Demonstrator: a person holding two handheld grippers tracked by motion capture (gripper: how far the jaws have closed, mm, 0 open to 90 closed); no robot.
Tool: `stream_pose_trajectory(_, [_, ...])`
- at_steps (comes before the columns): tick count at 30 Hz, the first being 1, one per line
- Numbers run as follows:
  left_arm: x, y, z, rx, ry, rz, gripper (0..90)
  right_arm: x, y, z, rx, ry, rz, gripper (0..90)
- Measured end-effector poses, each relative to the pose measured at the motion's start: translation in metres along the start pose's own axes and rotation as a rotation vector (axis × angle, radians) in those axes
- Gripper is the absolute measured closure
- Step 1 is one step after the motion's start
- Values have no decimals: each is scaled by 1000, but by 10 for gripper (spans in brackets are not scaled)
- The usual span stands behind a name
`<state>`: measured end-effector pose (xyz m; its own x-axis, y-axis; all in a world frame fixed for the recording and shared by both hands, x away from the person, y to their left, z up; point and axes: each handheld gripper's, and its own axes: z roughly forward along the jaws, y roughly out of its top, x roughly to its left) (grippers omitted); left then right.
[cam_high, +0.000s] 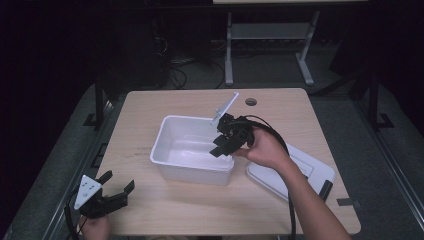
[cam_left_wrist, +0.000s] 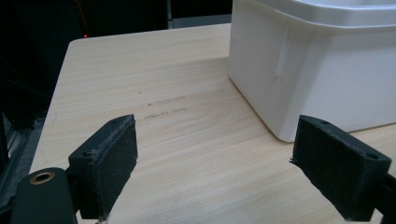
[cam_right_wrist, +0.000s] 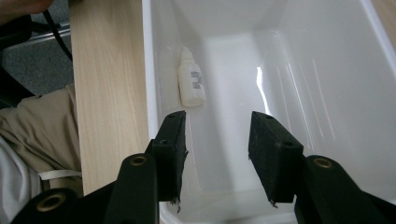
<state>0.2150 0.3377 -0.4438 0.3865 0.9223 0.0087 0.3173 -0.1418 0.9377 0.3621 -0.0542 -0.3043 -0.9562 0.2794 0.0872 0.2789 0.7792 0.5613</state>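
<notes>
Right gripper (cam_right_wrist: 217, 158) hangs over the white tub (cam_high: 165, 135), fingers partly open, nothing between them; small white dropper bottle (cam_right_wrist: 190, 81) lies inside (against one wall); left gripper (cam_left_wrist: 215, 172) wide open, empty, above the desk (cam_left_wrist: 140, 70).

Pale wood-grain counter (cam_high: 165, 210) with rounded corners and a small round grommet hole (cam_high: 251, 102) near the far edge. Faint dark scuff marks (cam_left_wrist: 163, 107) on the surface left of centre. Standing directly on it, near the middle: a white rectangular plastic tub (cam_high: 172, 161), open-topped. Lying flat on it just right of the tub, at the near right corner: a white lid (cam_high: 310, 170), partly overhanging the counter's right edge. Near the front right edge, a small strip of dark tape (cam_high: 348, 202).
</notes>
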Motion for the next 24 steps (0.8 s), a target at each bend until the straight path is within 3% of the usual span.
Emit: stream_pose_trajectory(24, [-2,0,1,11,1,11,130,0,-32,-48,-64,-74,53,511])
